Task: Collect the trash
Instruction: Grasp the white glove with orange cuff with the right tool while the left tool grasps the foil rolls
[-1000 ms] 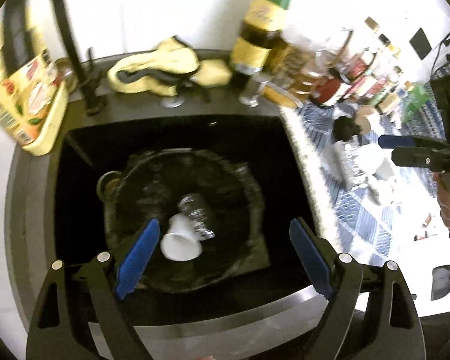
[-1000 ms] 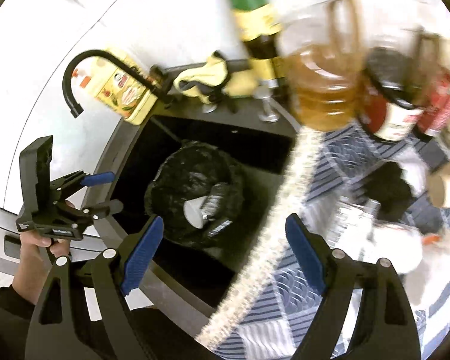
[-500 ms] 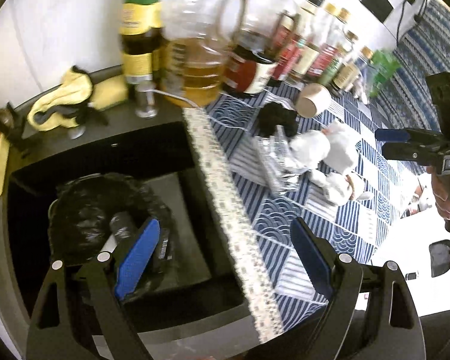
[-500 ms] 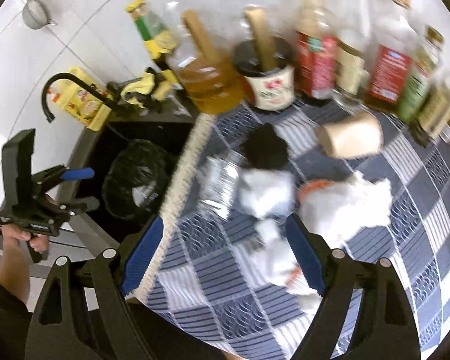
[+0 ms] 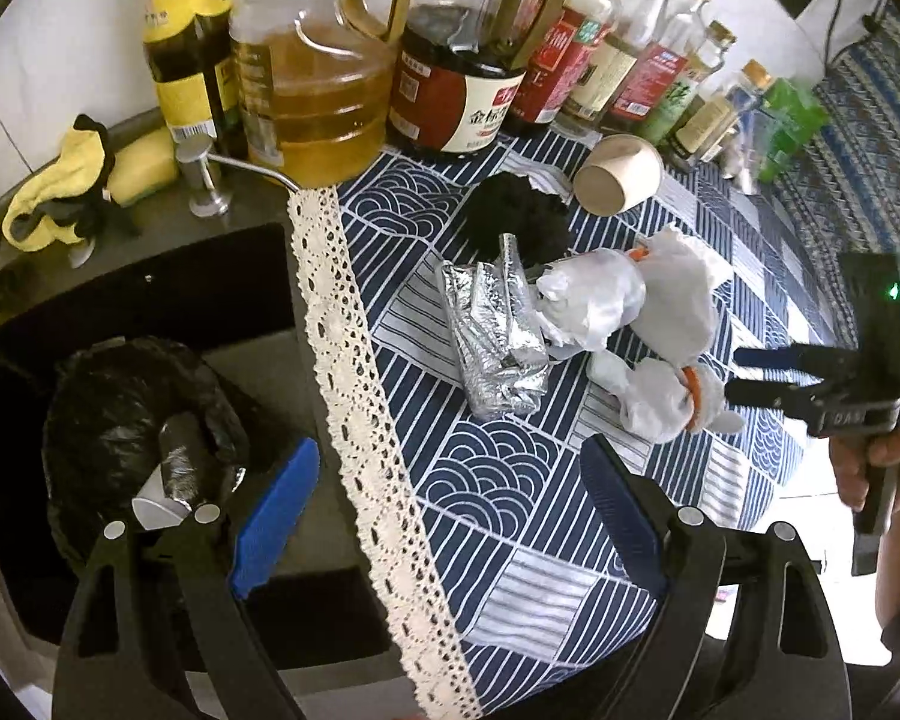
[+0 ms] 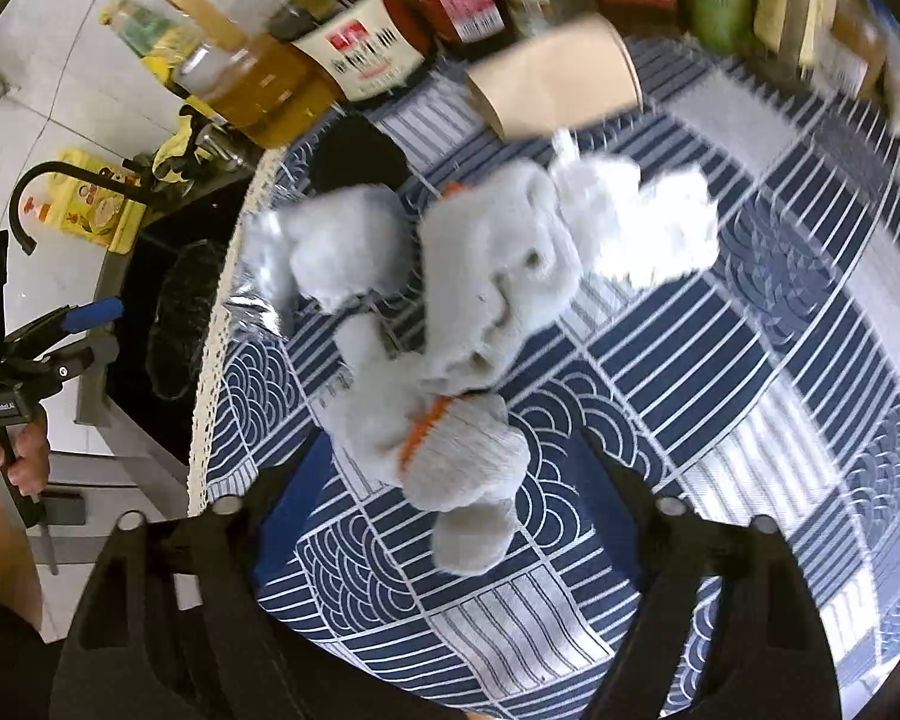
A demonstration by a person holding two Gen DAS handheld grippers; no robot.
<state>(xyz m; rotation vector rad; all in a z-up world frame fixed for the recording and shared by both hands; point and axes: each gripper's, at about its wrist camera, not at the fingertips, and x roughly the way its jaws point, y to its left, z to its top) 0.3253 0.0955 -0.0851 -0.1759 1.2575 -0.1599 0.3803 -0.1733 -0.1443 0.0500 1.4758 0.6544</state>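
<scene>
Right wrist view: right gripper [image 6: 450, 516] gapes wide over crumpled tissues [image 6: 450, 330] at 12 o'clock; left gripper [image 5: 444, 504] wide too, trash bag [image 5: 126, 420] at 9 o'clock

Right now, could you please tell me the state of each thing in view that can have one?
left tool: open, empty.
right tool: open, over the crumpled tissues.
paper cup: lying on its side.
foil wrapper: crumpled, on the tablecloth.
black bin bag: open in the sink, trash inside.
cooking oil jug: upright, partly full.
soy sauce jug: upright.
</scene>
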